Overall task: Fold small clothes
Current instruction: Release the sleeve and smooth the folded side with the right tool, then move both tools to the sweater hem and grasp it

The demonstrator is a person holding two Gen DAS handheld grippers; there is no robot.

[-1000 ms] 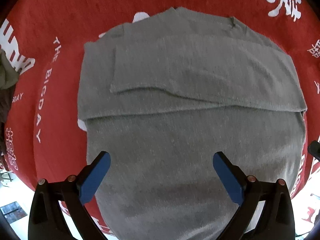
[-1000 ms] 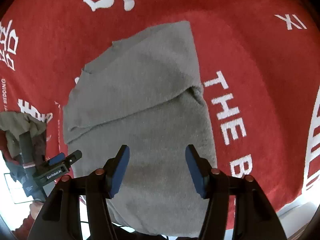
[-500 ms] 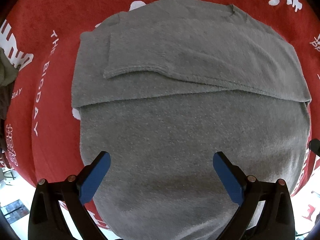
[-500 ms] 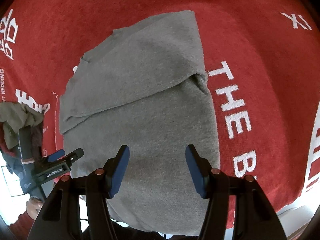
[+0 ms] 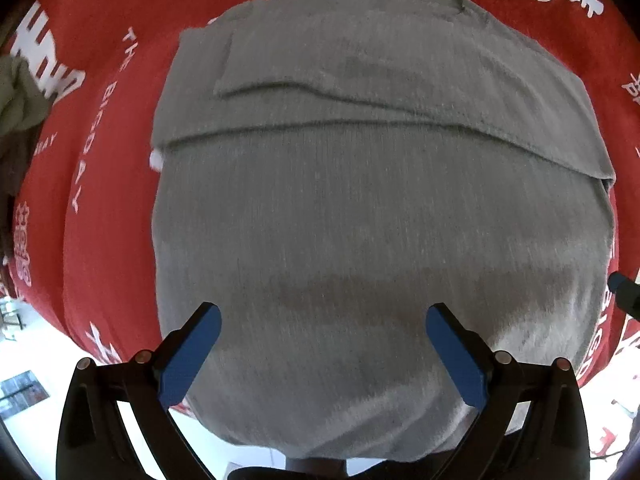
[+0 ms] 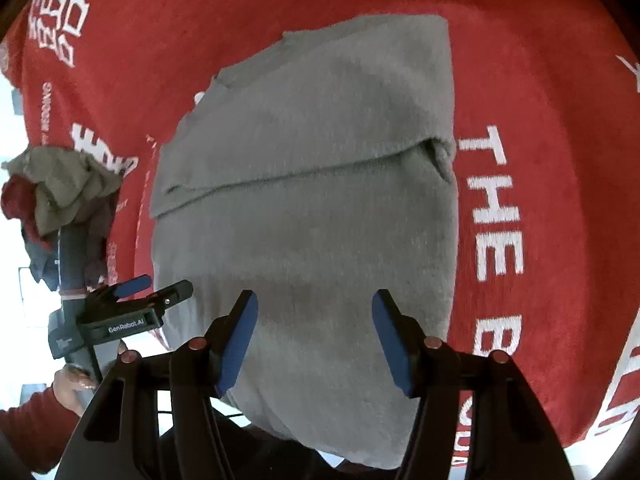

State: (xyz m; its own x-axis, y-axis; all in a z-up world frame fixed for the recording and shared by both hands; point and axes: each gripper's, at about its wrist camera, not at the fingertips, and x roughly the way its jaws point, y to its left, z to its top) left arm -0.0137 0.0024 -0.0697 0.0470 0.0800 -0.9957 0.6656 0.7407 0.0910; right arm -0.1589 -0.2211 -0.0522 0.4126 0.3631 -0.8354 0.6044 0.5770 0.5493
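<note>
A grey knit top (image 5: pixel 360 220) lies flat on a red cloth (image 5: pixel 100 92) with white lettering; both sleeves are folded across its upper part. Its hem end hangs over the near edge of the table. My left gripper (image 5: pixel 320 344) hovers open above the lower half, blue pads wide apart, nothing between them. In the right wrist view the same grey top (image 6: pixel 312 200) fills the middle, and my right gripper (image 6: pixel 316 336) is open above its lower end, holding nothing. The left gripper (image 6: pixel 148 296) also shows there at the left, held by a hand (image 6: pixel 76 380) in a red sleeve.
A heap of other clothes (image 6: pixel 60 196), olive and dark red, sits at the left edge of the red cloth (image 6: pixel 540 120). The table's near edge runs just under both grippers, with a bright floor beyond.
The left wrist view has slid toward the garment's hem, so the top fills more of the picture. The right wrist view has rolled, tilting the garment and bringing the clothes heap higher.
</note>
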